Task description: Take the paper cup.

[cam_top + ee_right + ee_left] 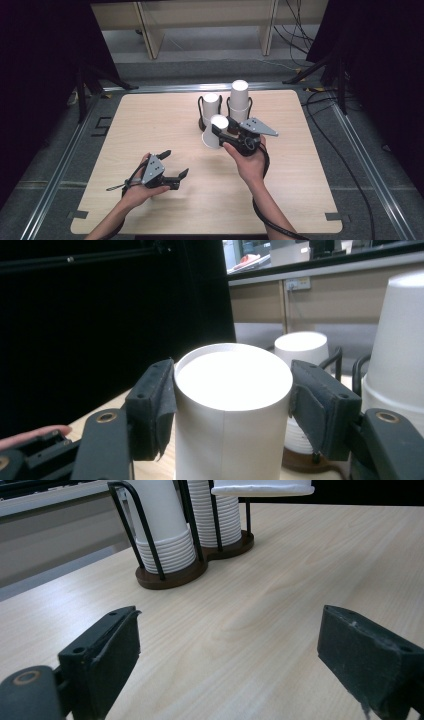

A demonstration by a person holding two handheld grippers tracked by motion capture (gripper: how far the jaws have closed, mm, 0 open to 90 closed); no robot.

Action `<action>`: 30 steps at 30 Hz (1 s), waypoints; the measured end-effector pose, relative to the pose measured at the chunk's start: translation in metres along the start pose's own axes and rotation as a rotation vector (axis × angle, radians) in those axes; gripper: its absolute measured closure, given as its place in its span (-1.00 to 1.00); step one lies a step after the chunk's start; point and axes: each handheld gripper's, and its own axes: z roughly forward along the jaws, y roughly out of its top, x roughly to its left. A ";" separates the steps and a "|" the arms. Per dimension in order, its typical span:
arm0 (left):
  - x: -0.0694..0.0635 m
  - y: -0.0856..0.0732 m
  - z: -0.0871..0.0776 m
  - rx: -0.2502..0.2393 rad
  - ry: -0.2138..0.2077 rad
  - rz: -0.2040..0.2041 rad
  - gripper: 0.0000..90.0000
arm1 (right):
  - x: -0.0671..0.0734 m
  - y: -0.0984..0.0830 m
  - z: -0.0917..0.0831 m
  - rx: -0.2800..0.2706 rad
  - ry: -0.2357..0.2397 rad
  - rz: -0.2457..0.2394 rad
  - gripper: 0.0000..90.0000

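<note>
Cup [212, 134] sits clamped upside down in your right gripper [220, 134], just before the rack [225, 114]. Squeeze harder and it may crumple. Your left gripper [175, 165] gapes, holding nothing.

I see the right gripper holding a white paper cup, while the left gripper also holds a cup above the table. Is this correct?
Not quite. The left gripper holds nothing: the left gripper view shows its jaws open over the bare table. The right gripper does hold the white paper cup.
</note>
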 end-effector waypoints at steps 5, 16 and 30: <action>-0.002 -0.002 -0.007 0.014 0.007 -0.001 -0.78 | -0.008 -0.010 -0.003 0.002 0.012 0.084 -0.17; -0.011 -0.004 -0.008 -0.052 0.007 -0.014 -0.79 | -0.035 -0.022 -0.012 -0.027 0.031 0.313 -0.17; -0.017 0.002 -0.013 -0.102 0.002 -0.039 -0.84 | -0.055 -0.041 -0.017 -0.029 0.044 0.493 -0.17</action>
